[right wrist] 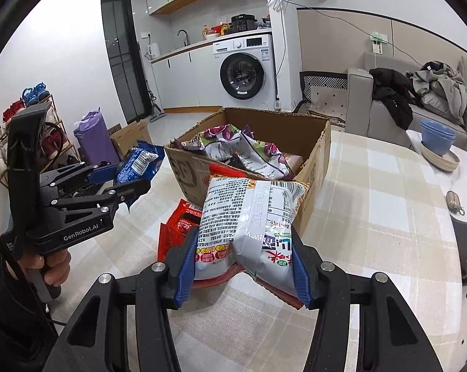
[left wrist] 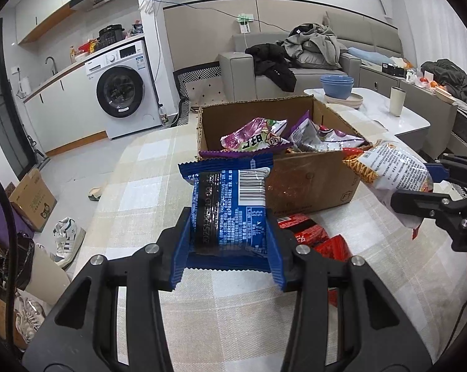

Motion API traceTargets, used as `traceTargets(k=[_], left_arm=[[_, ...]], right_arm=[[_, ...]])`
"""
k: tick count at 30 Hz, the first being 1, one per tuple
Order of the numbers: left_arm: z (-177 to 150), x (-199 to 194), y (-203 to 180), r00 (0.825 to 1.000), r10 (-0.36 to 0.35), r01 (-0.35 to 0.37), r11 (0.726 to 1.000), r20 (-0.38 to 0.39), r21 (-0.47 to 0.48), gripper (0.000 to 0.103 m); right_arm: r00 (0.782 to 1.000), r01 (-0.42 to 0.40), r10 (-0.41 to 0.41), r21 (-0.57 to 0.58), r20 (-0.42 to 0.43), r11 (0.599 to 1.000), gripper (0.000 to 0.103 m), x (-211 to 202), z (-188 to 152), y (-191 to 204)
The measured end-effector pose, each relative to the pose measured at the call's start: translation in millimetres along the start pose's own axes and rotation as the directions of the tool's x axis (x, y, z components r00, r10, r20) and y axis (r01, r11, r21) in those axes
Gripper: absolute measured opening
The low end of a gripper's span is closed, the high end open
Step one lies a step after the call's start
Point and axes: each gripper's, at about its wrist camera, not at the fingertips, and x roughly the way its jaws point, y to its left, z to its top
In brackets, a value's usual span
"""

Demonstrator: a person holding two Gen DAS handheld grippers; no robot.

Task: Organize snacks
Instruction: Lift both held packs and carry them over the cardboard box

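My left gripper (left wrist: 228,241) is shut on a blue snack packet (left wrist: 230,207), held above the checked tablecloth just in front of the cardboard box (left wrist: 310,183). The same blue snack packet (right wrist: 138,162) and left gripper (right wrist: 131,179) show at the left of the right wrist view. My right gripper (right wrist: 244,263) is shut on a white and orange snack bag (right wrist: 248,217), lifted near the cardboard box (right wrist: 314,167) at its front corner. That white and orange snack bag (left wrist: 388,170) hangs at the right in the left wrist view. Purple snack bags (left wrist: 264,136) lie inside the box. Red packets (left wrist: 310,235) lie on the table.
A side table (left wrist: 413,121) behind the box carries blue bowls (left wrist: 337,85) and a cup (left wrist: 397,100). A sofa with clothes (left wrist: 314,46) stands beyond. Shoes (left wrist: 66,238) and a small carton (left wrist: 32,198) lie on the floor at the left. A hand (right wrist: 52,263) holds the left gripper.
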Motion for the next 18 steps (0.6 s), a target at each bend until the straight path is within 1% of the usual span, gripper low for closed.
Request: traceTargets(k=[6, 18], left_arm=[[10, -16, 4, 1.000, -0.017, 0.017, 1.000, 0.022, -0.009, 0.041], [30, -42, 20, 0.996, -0.069, 0.072, 0.996, 0.061, -0.059, 0.041]], right_arm=[[0.999, 0.010, -0.011, 0.018, 0.031, 1.000, 0.054, -7, 3, -2], [0.995, 0.027, -0.032, 0.059, 0.092, 0.998, 0.054, -15, 11, -4]])
